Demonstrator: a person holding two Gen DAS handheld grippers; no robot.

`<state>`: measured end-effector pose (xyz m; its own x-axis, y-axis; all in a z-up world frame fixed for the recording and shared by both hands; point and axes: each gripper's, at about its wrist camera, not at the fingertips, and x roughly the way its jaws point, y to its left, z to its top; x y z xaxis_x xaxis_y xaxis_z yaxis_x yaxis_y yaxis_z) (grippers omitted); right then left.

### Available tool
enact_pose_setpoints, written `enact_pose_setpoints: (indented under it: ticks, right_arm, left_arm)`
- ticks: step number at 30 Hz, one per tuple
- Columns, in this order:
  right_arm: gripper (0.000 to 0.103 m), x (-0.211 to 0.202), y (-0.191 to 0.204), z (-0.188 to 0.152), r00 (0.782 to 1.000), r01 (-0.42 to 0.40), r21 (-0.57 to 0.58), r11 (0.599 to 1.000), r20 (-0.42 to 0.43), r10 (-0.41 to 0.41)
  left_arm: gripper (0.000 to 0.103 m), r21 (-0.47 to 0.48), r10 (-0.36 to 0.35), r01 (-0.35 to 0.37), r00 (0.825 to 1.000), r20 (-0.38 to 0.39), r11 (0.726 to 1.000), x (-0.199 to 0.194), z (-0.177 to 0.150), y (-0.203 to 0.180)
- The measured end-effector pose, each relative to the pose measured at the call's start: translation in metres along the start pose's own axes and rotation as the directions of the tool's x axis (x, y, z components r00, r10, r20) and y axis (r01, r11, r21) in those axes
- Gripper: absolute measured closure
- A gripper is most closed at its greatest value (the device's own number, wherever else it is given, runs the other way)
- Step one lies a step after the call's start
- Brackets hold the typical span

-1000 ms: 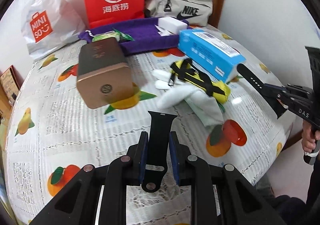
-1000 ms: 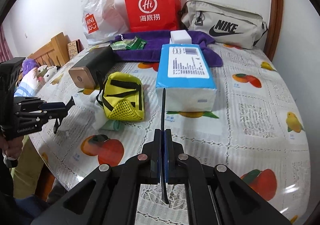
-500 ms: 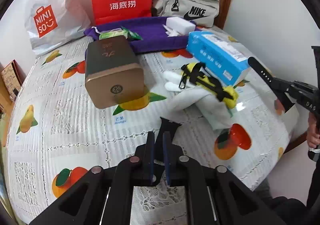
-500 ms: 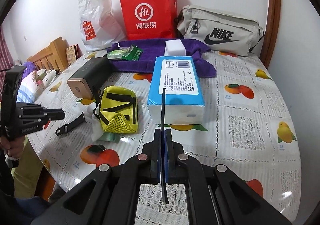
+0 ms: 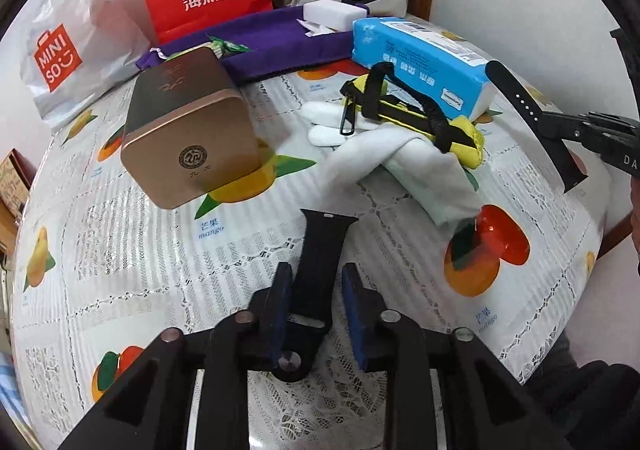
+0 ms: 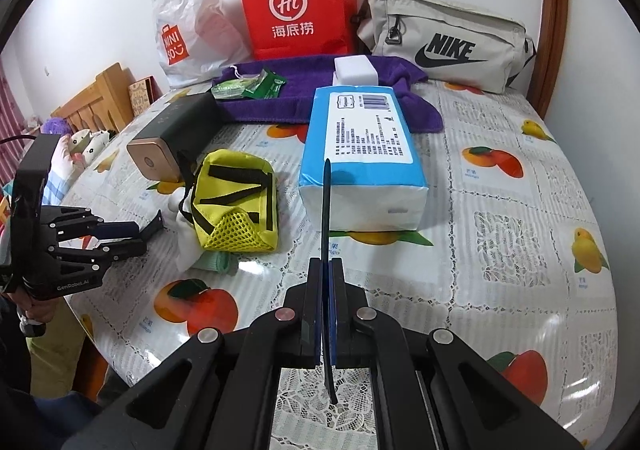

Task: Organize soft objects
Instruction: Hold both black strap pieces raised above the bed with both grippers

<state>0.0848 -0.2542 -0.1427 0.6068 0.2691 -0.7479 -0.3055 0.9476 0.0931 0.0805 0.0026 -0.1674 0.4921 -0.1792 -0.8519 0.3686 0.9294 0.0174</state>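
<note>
The left gripper [image 5: 316, 290] has just been opening its jaws. A black watch strap [image 5: 316, 262] lies between them on the table [image 5: 120, 250], and the pads look a little apart from it. The right gripper [image 6: 328, 278] is squeezed tight on another black strap [image 6: 326, 210]. A yellow bag [image 5: 420, 118] sits at one o'clock from the left gripper, on a white cloth [image 5: 420, 166].
</note>
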Motion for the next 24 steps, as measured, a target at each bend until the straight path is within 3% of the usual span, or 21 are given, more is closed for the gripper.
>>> enact_pose_setpoints:
  ticks: [10,13,24]
  right_arm:
    - [0.1,0.005,0.003,0.006,1.0,-0.007,-0.009,1.0,-0.012,0.007]
    - [0.1,0.004,0.005,0.007,1.0,-0.011,-0.014,1.0,-0.01,0.011]
    - [0.1,-0.018,0.009,0.01,0.999,-0.011,-0.029,1.0,0.032,0.012]
  left_arm:
    - [0.077,-0.005,-0.001,0.001,1.0,0.017,1.0,0.002,-0.001,0.001]
    - [0.081,0.003,0.01,-0.01,1.0,0.025,1.0,0.003,-0.001,-0.001]
    - [0.082,-0.078,0.012,-0.009,0.999,0.042,0.997,-0.016,0.006,0.011]
